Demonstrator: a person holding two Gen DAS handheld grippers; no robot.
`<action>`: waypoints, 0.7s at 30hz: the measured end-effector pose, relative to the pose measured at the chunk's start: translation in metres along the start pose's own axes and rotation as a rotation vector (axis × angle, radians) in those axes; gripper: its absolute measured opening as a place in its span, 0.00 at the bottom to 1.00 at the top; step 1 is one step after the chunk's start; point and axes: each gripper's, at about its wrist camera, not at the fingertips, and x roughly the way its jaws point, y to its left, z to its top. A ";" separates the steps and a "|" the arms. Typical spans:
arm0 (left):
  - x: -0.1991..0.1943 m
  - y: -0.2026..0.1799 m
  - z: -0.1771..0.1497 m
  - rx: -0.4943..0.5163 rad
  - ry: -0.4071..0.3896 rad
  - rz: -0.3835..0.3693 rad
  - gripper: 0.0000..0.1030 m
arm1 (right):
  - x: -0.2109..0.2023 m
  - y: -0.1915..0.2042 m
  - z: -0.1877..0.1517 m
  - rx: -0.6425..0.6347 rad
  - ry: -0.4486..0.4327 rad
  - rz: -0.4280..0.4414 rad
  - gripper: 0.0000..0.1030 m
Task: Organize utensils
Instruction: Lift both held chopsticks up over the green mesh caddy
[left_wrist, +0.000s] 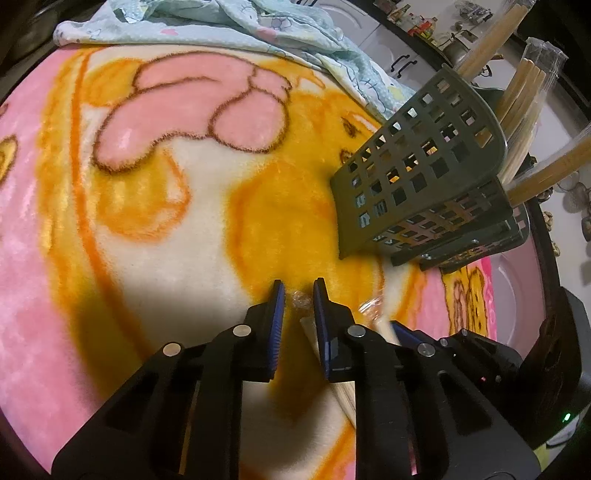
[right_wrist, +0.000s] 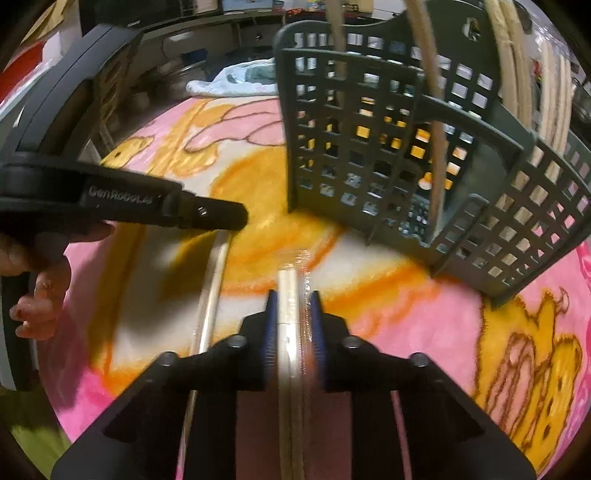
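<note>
A grey-green perforated utensil caddy (left_wrist: 421, 162) stands on the pink and yellow blanket, holding several plastic-wrapped wooden utensils (left_wrist: 521, 96). It also shows in the right wrist view (right_wrist: 369, 147). My left gripper (left_wrist: 299, 291) is open, its jaws a little apart over a wrapped wooden utensil (left_wrist: 310, 332) lying on the blanket. My right gripper (right_wrist: 293, 299) is shut on a wrapped wooden utensil (right_wrist: 290, 295), low over the blanket just in front of the caddy. Another wrapped utensil (right_wrist: 212, 284) lies to its left, under the left gripper's body (right_wrist: 122, 199).
A light blue patterned cloth (left_wrist: 229, 26) is bunched at the blanket's far edge. Cabinets and shelves with small items stand beyond the bed (left_wrist: 406, 55). The person's hand (right_wrist: 40, 295) holds the left gripper at the left of the right wrist view.
</note>
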 end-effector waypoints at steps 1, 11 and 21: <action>0.000 0.000 0.000 0.003 0.000 0.003 0.09 | -0.001 -0.004 -0.001 0.020 -0.003 0.011 0.10; -0.006 0.008 -0.002 -0.015 -0.009 -0.043 0.05 | -0.023 -0.021 -0.008 0.109 -0.044 0.029 0.06; -0.043 -0.019 -0.009 0.077 -0.100 -0.105 0.04 | -0.070 -0.034 -0.008 0.149 -0.157 0.015 0.06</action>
